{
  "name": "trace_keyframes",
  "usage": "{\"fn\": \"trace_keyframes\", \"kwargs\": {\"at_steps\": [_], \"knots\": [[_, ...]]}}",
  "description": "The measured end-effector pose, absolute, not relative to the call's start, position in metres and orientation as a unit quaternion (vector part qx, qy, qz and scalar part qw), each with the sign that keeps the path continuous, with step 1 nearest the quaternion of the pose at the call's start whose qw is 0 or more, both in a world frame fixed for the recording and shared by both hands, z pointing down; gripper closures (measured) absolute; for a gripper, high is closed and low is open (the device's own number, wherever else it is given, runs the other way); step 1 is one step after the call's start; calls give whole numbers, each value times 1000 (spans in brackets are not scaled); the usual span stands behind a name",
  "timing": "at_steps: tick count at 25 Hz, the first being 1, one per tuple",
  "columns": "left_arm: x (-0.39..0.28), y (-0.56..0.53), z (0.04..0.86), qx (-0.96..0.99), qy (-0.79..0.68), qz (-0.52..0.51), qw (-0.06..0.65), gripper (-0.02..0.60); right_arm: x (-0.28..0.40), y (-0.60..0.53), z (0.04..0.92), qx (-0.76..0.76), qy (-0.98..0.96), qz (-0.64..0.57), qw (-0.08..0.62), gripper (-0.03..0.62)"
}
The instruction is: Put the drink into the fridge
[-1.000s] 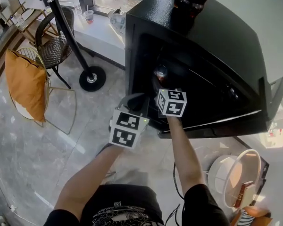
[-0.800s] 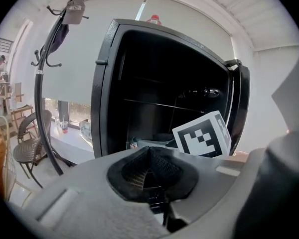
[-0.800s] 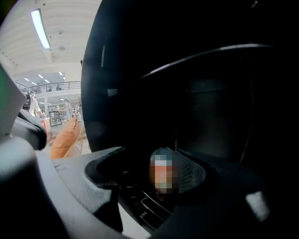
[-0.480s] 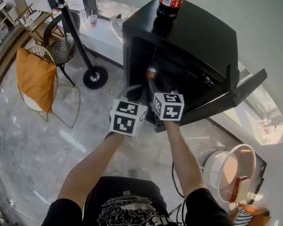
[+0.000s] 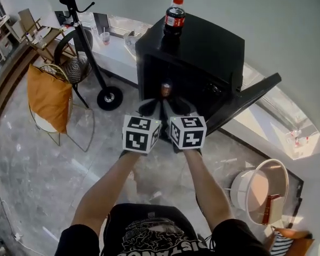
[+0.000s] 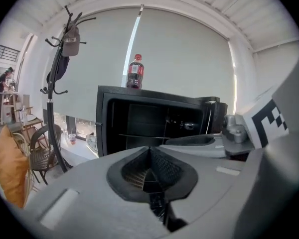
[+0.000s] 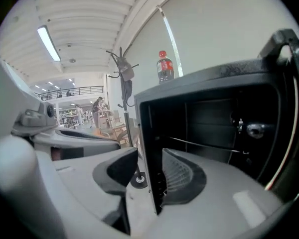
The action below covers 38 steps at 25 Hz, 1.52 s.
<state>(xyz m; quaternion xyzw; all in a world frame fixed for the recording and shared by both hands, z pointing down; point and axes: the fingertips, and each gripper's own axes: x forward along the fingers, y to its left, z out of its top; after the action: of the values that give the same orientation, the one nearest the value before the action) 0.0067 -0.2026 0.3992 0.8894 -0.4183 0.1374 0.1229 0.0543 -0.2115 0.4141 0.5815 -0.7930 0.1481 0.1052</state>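
Observation:
A black fridge (image 5: 202, 52) stands with its door (image 5: 246, 102) swung open to the right. One drink (image 5: 166, 88) stands inside near the front left of the opening. A cola bottle with a red cap (image 5: 174, 16) (image 6: 134, 72) (image 7: 164, 67) stands on the fridge's top. Both grippers hover side by side in front of the opening, clear of it. My left gripper (image 5: 149, 109) (image 6: 149, 151) is shut with nothing in it. My right gripper (image 5: 179, 107) (image 7: 149, 156) has just been closing; a gap still shows between its jaws and nothing is held there.
A black coat stand (image 5: 81, 33) and a wire chair with an orange cushion (image 5: 48, 97) are at the left. A white counter (image 5: 113, 46) runs behind the fridge's left side. A round white bin (image 5: 261, 191) stands at the lower right.
Both grippers have drawn back out of the fridge's opening and risen. The drink stays inside. The right jaws have narrowed.

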Motion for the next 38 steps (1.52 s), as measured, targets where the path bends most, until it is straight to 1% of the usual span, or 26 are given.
{"fn": "trace_keyframes", "kwargs": {"at_steps": [9,22,31,38], "knots": [[-15,-227,349,908,-385,127,108,577,30,-207,340,604,-783,119,94,441],[-31,-280,279,941,-313,106,70,577,10,-252,257,638,-762,101,45,425],[-26,-302,253,954,-277,100,59,577,22,-293,218,662,-744,83,45,408],[-19,-318,245,955,-276,95,60,577,36,-327,209,659,-746,75,63,373]]}}
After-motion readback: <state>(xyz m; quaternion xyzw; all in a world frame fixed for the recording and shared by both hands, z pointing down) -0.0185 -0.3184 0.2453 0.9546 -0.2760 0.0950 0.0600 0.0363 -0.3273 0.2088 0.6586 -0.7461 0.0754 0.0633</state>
